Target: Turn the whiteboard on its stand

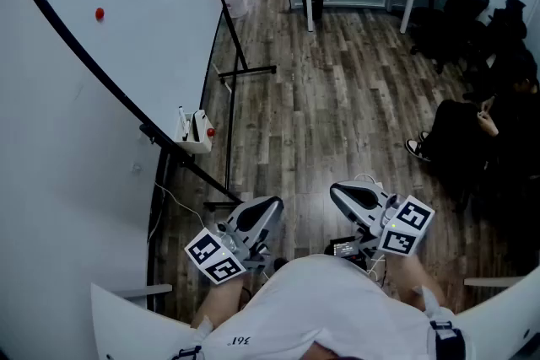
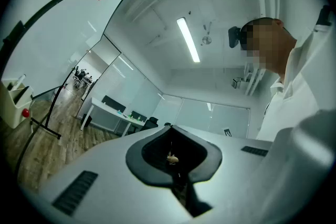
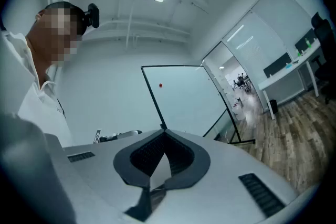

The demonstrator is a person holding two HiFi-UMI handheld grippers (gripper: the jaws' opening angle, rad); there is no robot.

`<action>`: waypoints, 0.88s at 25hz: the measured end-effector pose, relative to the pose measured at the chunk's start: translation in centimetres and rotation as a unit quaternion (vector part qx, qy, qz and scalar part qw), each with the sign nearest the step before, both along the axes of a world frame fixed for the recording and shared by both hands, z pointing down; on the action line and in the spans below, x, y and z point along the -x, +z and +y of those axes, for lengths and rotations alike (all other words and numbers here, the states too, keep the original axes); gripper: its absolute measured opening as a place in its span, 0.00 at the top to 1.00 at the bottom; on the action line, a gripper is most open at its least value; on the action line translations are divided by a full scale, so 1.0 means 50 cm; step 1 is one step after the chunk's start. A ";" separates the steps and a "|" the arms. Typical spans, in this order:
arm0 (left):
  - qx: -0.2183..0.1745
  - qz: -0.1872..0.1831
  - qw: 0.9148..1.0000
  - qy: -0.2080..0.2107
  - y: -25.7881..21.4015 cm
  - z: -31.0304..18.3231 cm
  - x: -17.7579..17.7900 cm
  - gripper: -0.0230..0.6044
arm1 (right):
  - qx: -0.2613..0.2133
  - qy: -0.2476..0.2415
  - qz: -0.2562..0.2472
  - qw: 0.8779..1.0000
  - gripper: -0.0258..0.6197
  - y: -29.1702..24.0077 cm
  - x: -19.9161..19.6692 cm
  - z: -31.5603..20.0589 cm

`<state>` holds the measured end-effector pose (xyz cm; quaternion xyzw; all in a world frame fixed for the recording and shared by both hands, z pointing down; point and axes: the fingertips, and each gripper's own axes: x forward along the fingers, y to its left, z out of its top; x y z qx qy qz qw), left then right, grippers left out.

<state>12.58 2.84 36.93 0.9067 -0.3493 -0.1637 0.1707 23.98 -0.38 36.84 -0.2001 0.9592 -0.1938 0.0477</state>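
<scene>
The whiteboard point(image 1: 126, 21) hangs tilted on its stand point(image 1: 234, 88), ahead-left of the person point(image 1: 321, 308) — well out of reach. The left gripper point(image 1: 272, 203) and right gripper point(image 1: 336, 191) are both closed on nothing (held low); best step closer, open them, take the board's edge — swing slowly.

bright ceiling strip light point(image 2: 188, 39), fisheye edges, dark corners

White shirt point(image 1: 325, 299), grey left tool point(image 1: 268, 205), grey right tool point(image 1: 336, 191), black-and-white marker cubes point(image 1: 213, 257)
</scene>
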 end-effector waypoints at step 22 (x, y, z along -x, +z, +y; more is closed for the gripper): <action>0.014 -0.006 1.000 -0.006 0.017 -0.018 0.015 0.95 | 0.002 -0.002 0.009 1.000 0.92 0.011 0.006 -0.011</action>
